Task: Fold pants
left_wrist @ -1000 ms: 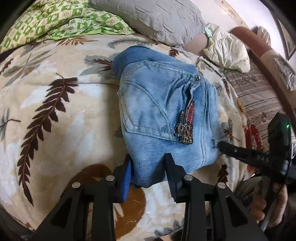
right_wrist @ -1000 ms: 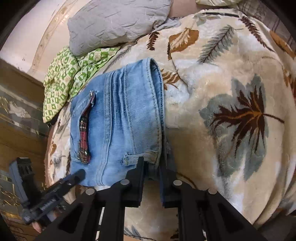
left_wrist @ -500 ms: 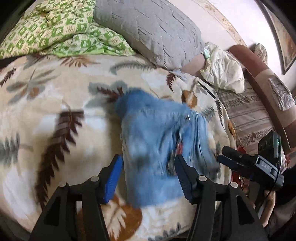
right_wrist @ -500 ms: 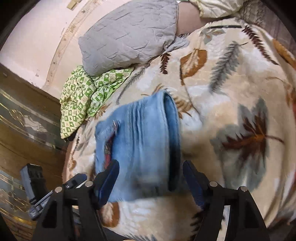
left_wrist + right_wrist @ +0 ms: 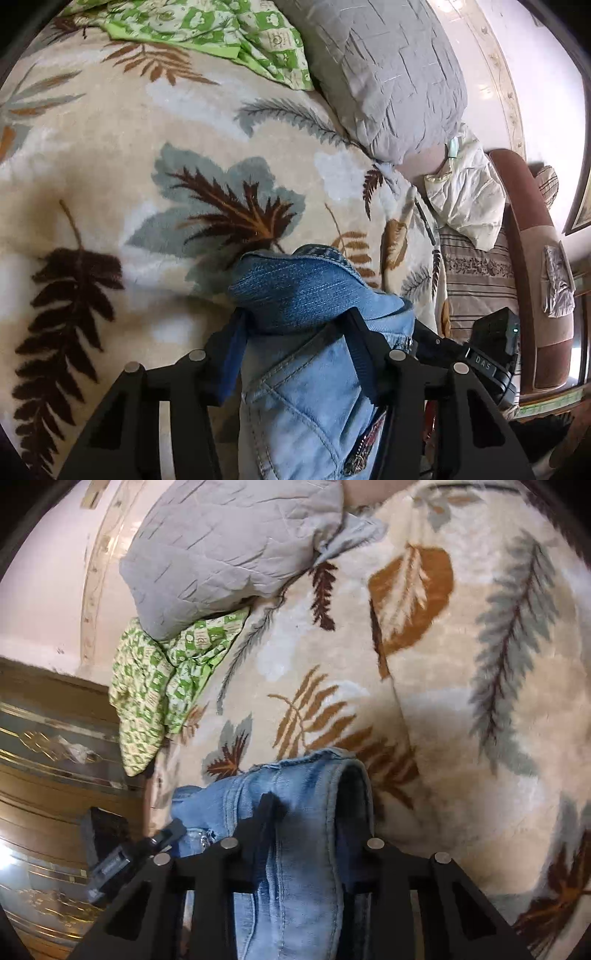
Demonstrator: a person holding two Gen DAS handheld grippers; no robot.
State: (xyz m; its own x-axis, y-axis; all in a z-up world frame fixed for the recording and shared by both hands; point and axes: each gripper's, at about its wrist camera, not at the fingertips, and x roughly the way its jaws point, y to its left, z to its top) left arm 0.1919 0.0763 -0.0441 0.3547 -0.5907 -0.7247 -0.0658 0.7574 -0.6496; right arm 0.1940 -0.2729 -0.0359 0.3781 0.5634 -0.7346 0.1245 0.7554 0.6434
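Folded jeans (image 5: 306,376), mid-frame a second ago, now fill bottom centre on the leaf blanket (image 5: 110,155). Left gripper (image 5: 295,354) and right gripper (image 5: 314,827) released, advanced, jaws just closing, clamping the denim

Folded jeans (image 5: 317,387) cut off at the bottom edge in both wrist views, lower part unseen. Under the jeans, blanket (image 5: 110,155) hidden. Beside the jeans, right finger of the right gripper (image 5: 314,823) buried behind the denim fold, contact unclear. Beyond the jeans, gray pillow (image 5: 229,550) cropped by the top edge.
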